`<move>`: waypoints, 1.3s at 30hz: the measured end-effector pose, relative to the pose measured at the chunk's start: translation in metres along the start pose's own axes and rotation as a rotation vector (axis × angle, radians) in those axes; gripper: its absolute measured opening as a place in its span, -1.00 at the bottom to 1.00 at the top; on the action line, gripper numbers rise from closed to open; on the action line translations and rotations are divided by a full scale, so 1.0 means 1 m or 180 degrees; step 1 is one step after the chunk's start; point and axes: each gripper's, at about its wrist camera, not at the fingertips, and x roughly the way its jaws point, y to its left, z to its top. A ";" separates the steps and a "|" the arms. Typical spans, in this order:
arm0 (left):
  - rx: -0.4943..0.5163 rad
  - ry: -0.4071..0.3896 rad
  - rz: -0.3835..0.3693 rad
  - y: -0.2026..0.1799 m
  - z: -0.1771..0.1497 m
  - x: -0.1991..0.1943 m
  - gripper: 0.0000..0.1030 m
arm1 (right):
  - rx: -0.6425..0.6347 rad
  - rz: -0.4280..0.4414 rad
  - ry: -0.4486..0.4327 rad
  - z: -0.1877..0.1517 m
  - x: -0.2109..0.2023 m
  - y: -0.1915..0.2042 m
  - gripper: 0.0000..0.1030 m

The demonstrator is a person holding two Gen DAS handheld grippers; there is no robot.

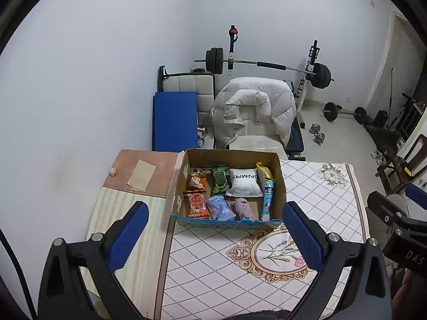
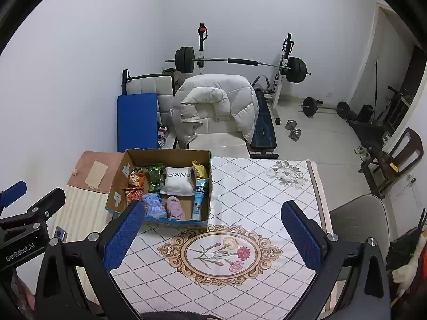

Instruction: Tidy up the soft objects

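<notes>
**A:** What does your left wrist camera give you?

**B:** My left gripper (image 1: 215, 230) hangs above the table (image 1: 315, 194) with its blue pads spread wide and nothing between them. Past the fingertips sits the cardboard box (image 1: 232, 156), on the patterned tablecloth. Inside it I see a red snack packet (image 1: 197, 204), a green wipes pack (image 1: 220, 180), a white pouch (image 1: 244, 182), a blue soft pack (image 1: 220, 208), a lilac cloth bundle (image 1: 243, 208) and a blue tube (image 1: 268, 198) leaning on the box's right wall. My other tool shows at the right edge.

**A:** And the right wrist camera?

**B:** My right gripper (image 2: 210, 233) is also wide open and holds nothing, hovering over the floral medallion (image 2: 220, 253). The cardboard box (image 2: 165, 154) lies ahead and to the left, its near corner just behind my left pad. A white down jacket (image 2: 216, 98) drapes a chair beyond the table.
</notes>
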 end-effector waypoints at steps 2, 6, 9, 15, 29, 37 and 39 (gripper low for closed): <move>-0.0001 -0.0011 -0.0003 0.001 0.001 -0.001 0.99 | 0.0008 -0.0006 0.0004 -0.001 0.000 0.000 1.00; 0.0008 -0.0009 -0.0006 0.001 0.001 -0.001 0.99 | 0.0009 -0.0001 -0.0001 -0.001 -0.001 -0.001 1.00; 0.0007 -0.0008 -0.0001 0.001 0.001 -0.001 0.99 | 0.0009 -0.0007 -0.0005 -0.001 -0.001 -0.001 1.00; 0.0001 -0.0014 -0.0001 0.000 0.001 -0.001 0.99 | 0.0007 -0.0002 -0.0003 -0.001 -0.001 -0.002 1.00; 0.0009 -0.0020 -0.0001 -0.001 0.001 -0.003 0.99 | 0.0017 -0.0018 -0.0014 -0.002 -0.002 -0.003 1.00; 0.0012 -0.0013 -0.0007 -0.001 0.005 -0.006 0.99 | 0.0022 -0.0022 -0.0012 -0.002 -0.004 -0.003 1.00; 0.0016 -0.0010 -0.0009 -0.001 0.005 -0.006 0.99 | 0.0021 -0.0023 -0.0012 -0.002 -0.004 -0.003 1.00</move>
